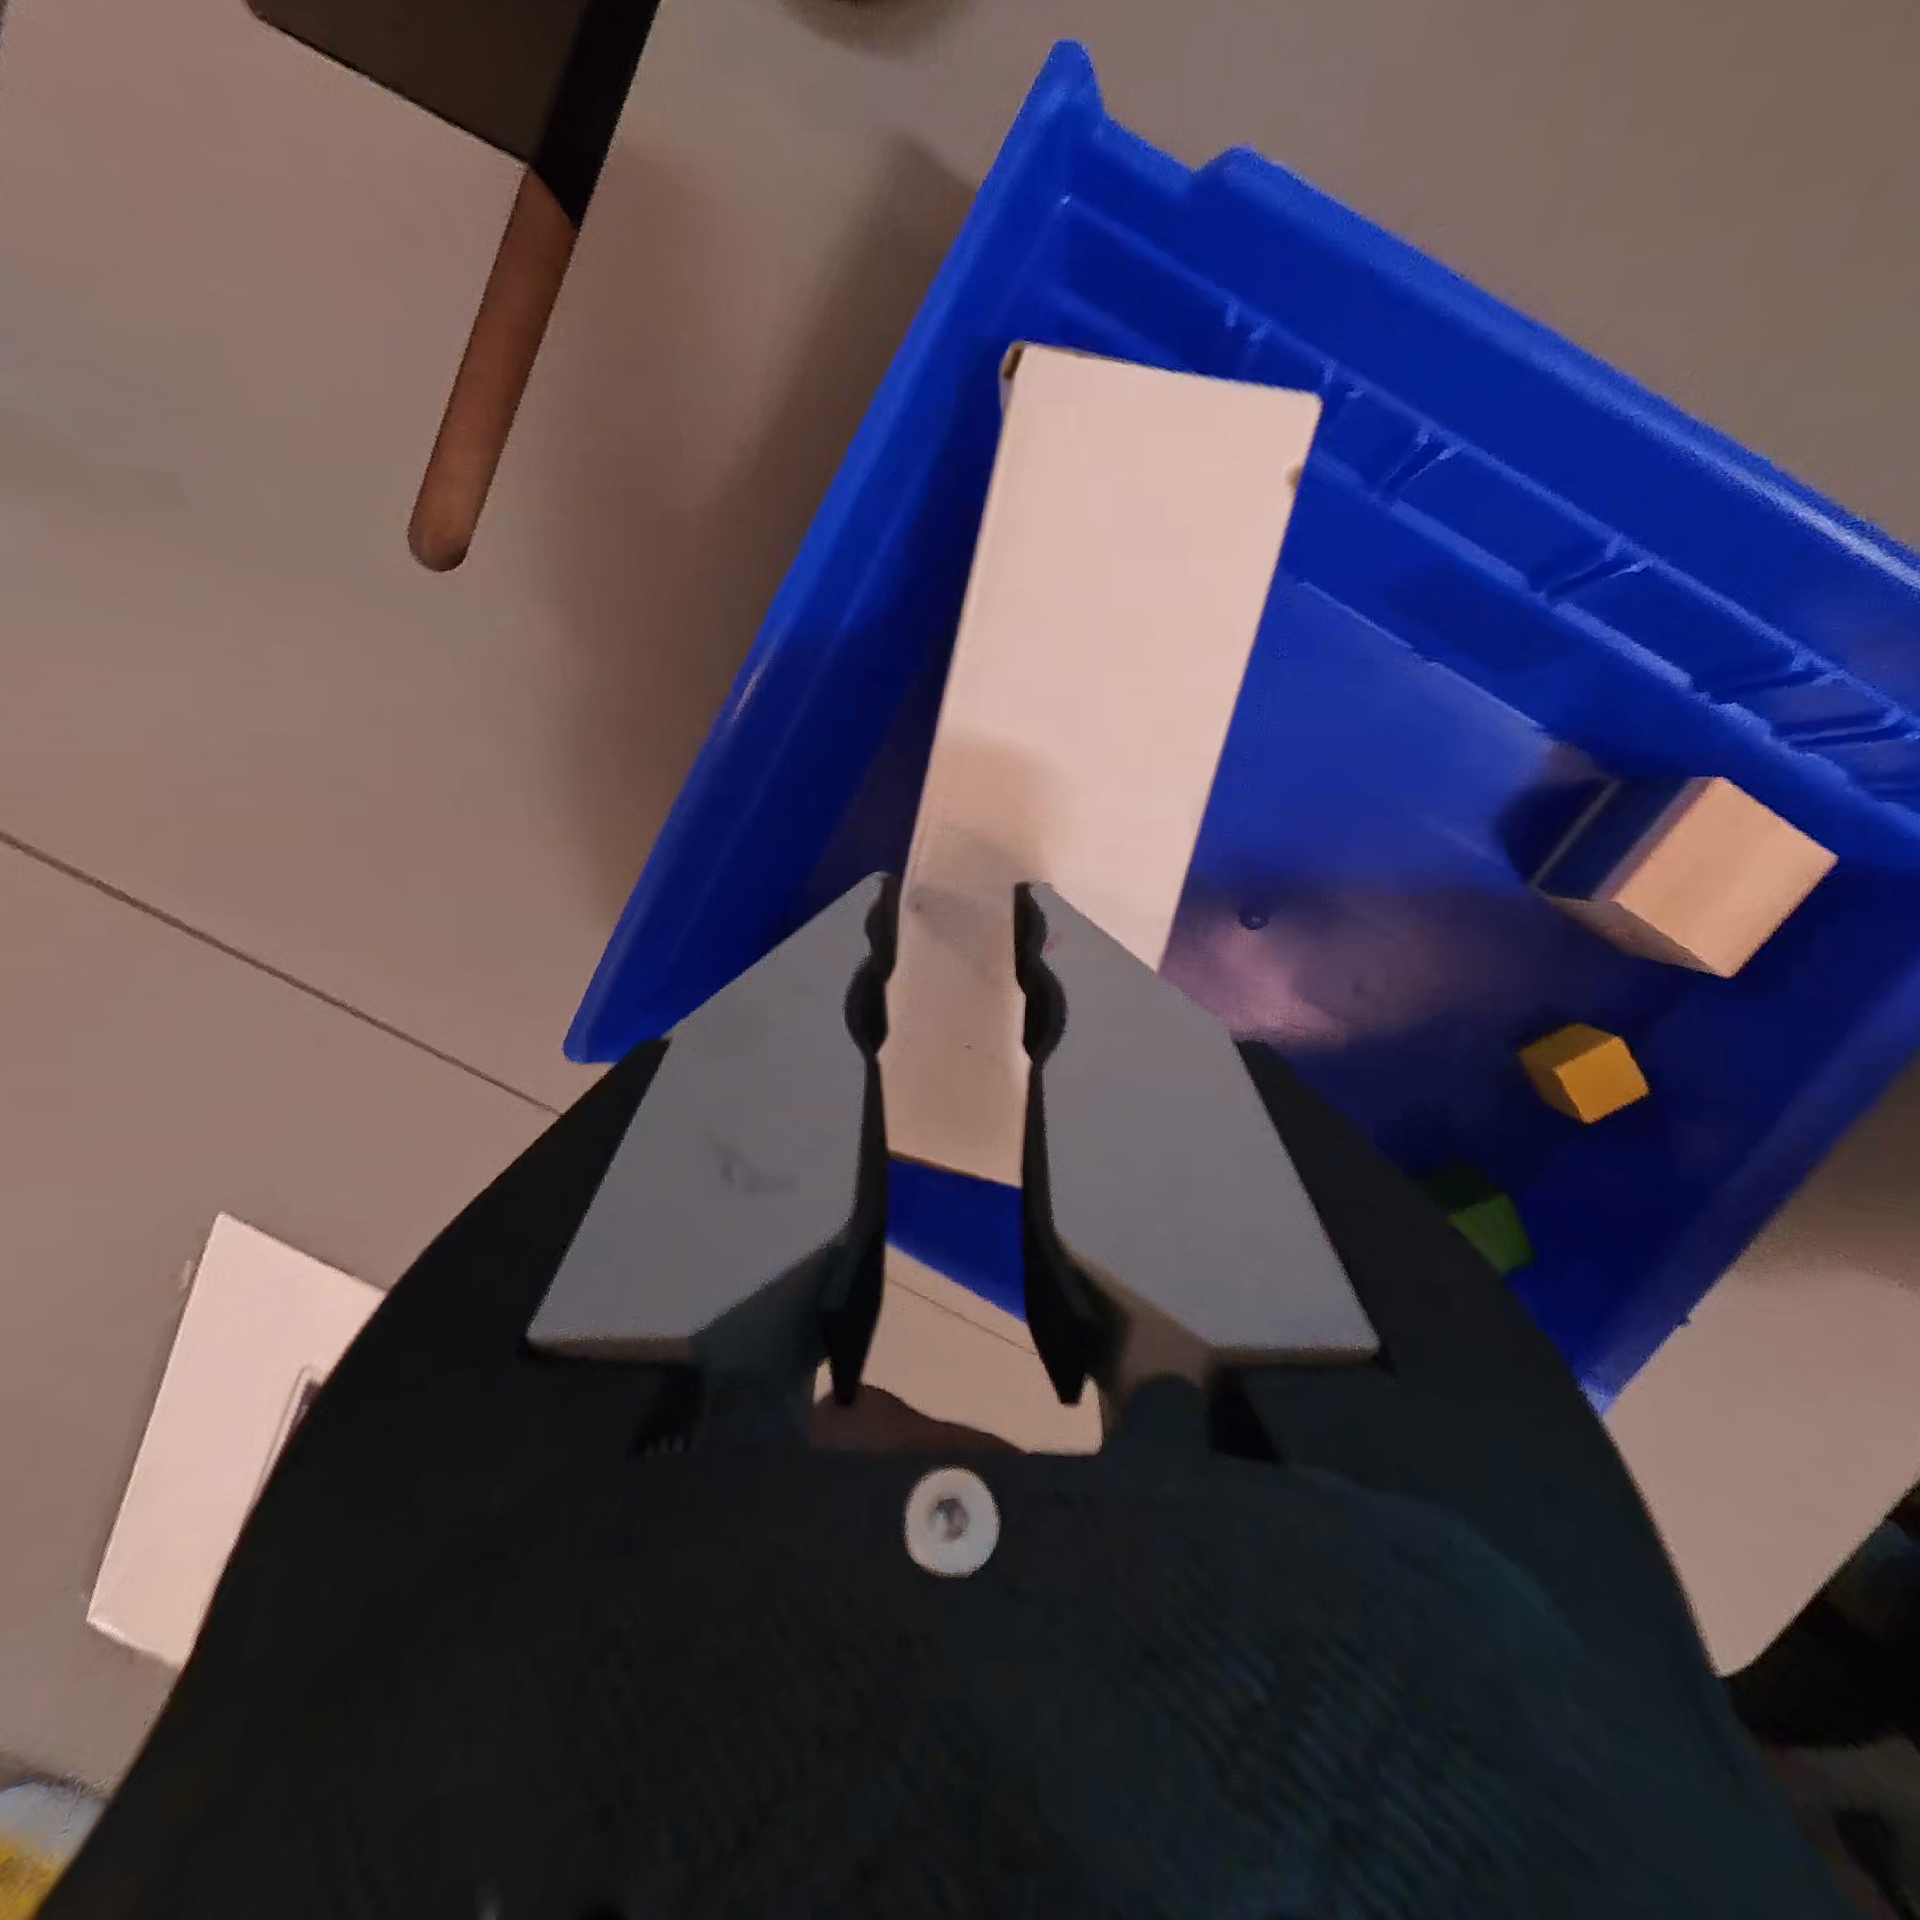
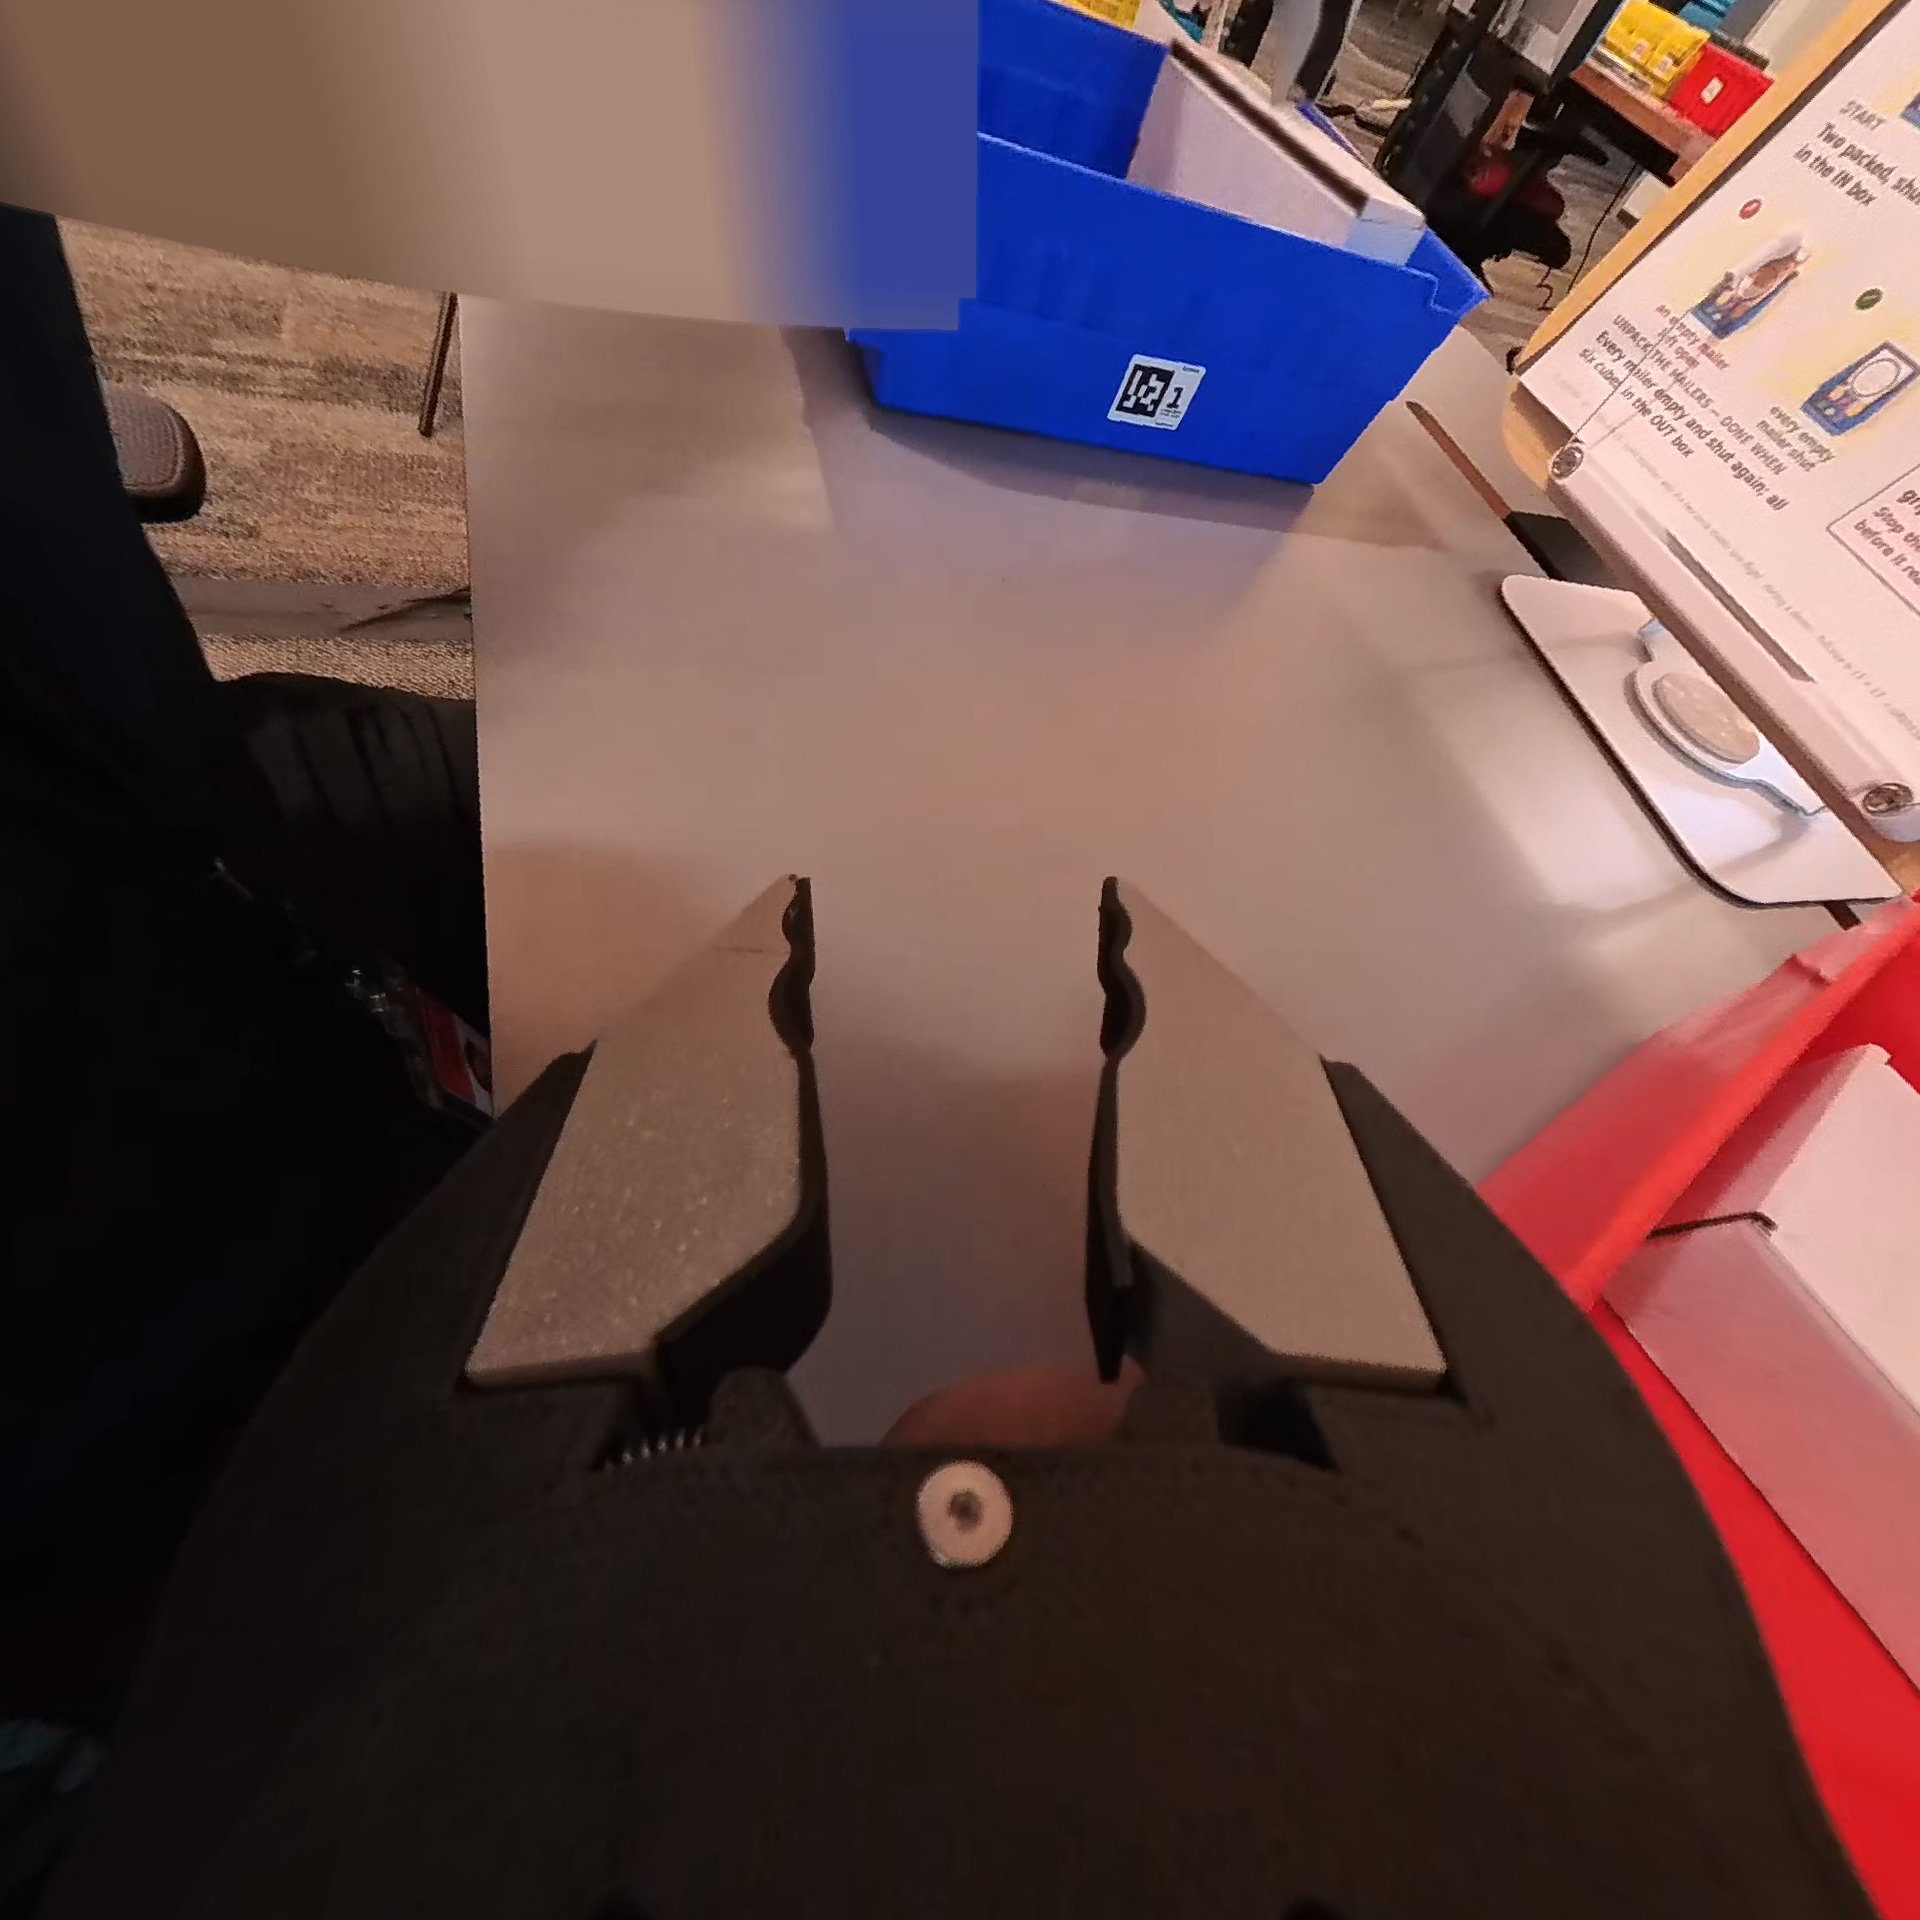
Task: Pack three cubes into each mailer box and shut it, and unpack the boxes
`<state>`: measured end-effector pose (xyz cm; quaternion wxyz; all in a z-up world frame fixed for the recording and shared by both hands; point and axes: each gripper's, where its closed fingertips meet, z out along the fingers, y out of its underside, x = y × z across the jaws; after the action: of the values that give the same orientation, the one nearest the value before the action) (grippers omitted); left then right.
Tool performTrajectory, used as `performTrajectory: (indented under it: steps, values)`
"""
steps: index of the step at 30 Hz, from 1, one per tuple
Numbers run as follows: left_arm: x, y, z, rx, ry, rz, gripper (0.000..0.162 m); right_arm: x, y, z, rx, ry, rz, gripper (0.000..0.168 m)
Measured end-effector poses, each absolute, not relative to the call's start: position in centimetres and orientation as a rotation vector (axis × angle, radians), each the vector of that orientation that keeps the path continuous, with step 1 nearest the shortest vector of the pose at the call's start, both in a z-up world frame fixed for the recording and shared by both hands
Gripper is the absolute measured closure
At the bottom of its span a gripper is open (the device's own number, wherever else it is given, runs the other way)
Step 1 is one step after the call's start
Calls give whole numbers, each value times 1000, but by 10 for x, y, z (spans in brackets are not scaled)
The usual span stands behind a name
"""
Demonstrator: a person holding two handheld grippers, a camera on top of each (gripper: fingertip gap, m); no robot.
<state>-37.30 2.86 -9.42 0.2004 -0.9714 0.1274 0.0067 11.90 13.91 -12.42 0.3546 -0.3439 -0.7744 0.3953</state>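
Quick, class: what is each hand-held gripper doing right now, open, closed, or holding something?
Left hand-held gripper: closed on a white mailer box above the blue bin.
Right hand-held gripper: open, holding nothing, over the table.

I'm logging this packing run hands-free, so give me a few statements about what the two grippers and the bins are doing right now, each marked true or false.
1. The left gripper grips a white mailer box over the blue bin. True.
2. The right gripper holds a cube. False: it is open with nothing between its fingers, above the bare table.
3. A yellow cube and a green cube lie in the blue bin. True.
4. The red bin holds no box. False: a white mailer box sits in it.
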Motion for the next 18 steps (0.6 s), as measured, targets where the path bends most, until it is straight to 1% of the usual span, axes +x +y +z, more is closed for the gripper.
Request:
performTrajectory:
  steps: [1,4,5,6,9,12,13,15,18]
  values:
    - [-374,27,-93,-2712,361,49,134,119,139,-124,-888,-2002,1023,116]
    - [-372,30,-87,-2678,361,130,95,119,137,-124,-881,-2005,1026,116]
    - [-370,32,-85,-2670,354,141,86,120,137,-124,-877,-2004,1022,116]
    - [-368,34,-85,-2670,352,144,80,121,136,-123,-873,-2002,1024,116]
    - [-361,33,-99,-2717,399,176,81,124,133,-116,-858,-1988,1044,116]
    - [-373,20,-138,-2858,504,356,94,128,130,-109,-833,-1974,1050,116]
    - [-378,20,-147,-2860,556,446,86,129,128,-107,-823,-1972,1049,116]
    - [-374,26,-145,-2798,585,500,87,132,127,-103,-805,-1970,1038,116]
    - [-357,20,-131,-2744,627,516,95,139,124,-93,-773,-1953,1039,116]
